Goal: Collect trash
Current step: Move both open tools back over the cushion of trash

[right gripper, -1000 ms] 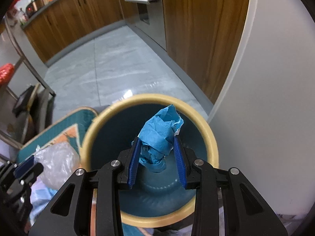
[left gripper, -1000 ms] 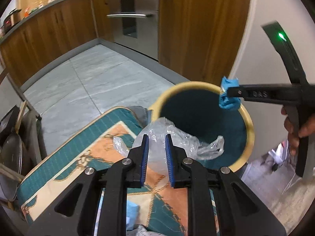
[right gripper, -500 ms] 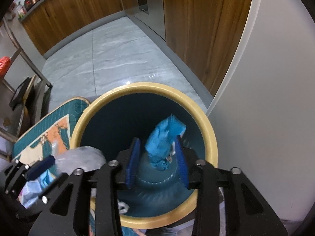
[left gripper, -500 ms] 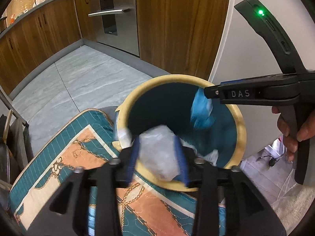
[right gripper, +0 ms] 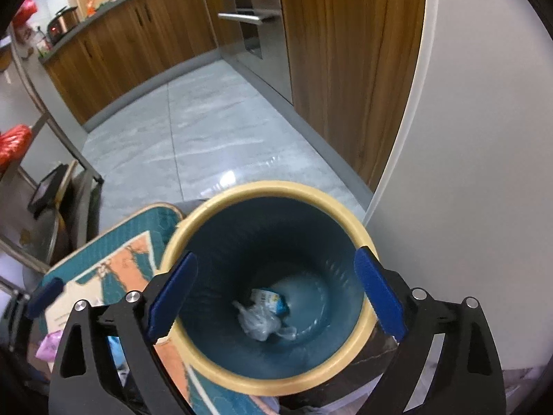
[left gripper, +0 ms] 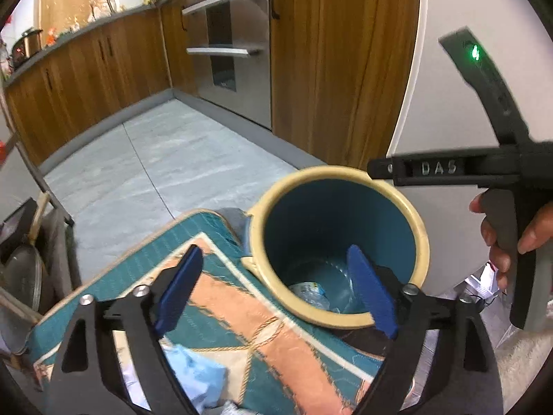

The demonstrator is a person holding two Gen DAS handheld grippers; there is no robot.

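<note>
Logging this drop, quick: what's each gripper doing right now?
Left gripper: jaws opening, nothing between them.
Right gripper: jaws opening, empty, over the bin.

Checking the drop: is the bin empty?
No. The bin holds a clear plastic bag and blue paper at its bottom.

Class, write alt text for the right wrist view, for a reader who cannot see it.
The right gripper, its jaws opening with nothing between them, hangs over a blue bin with a cream rim; a clear plastic bag and a blue scrap lie at the bottom. A patterned mat lies left of the bin, with grey floor tiles and wooden cabinets behind.
</note>
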